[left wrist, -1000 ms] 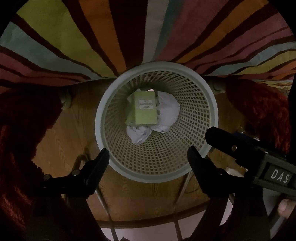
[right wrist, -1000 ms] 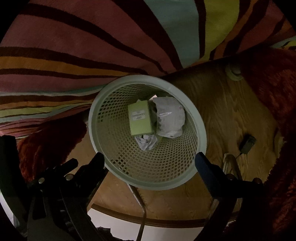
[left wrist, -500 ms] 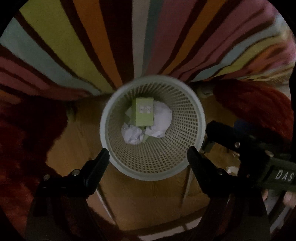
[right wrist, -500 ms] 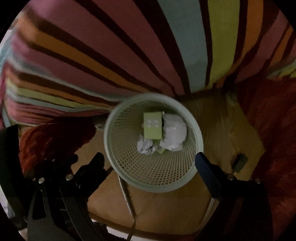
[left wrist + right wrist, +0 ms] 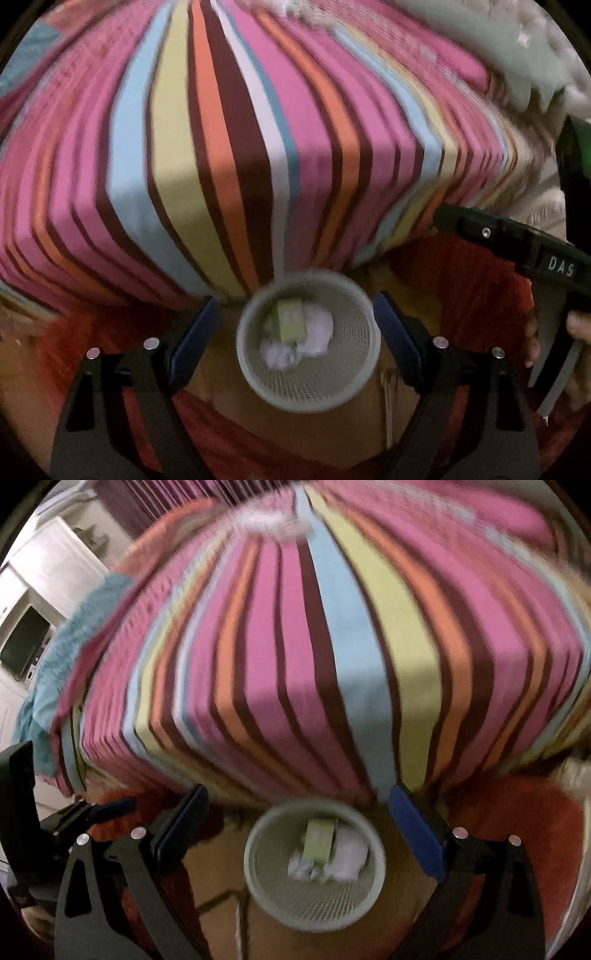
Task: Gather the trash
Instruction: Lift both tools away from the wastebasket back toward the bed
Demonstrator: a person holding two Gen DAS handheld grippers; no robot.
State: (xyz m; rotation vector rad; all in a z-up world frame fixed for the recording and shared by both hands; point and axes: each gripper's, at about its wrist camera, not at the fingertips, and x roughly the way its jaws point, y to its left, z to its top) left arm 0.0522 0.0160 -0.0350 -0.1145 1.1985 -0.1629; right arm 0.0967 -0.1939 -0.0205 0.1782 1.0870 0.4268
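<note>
Both tools are empty. The left gripper (image 5: 293,332) has its jaws spread wide, with the mesh bin (image 5: 364,384) framed between them and well below; the right gripper (image 5: 299,825) is likewise spread, the bin below and between its jaws. A green box (image 5: 291,320) and crumpled paper (image 5: 317,332) lie inside the bin. Judgement: deposits appear complete; scan the striped bedcover (image 5: 236,155) ahead of the jaws for remaining trash. Both tools point steeply downward, side by side.
</note>
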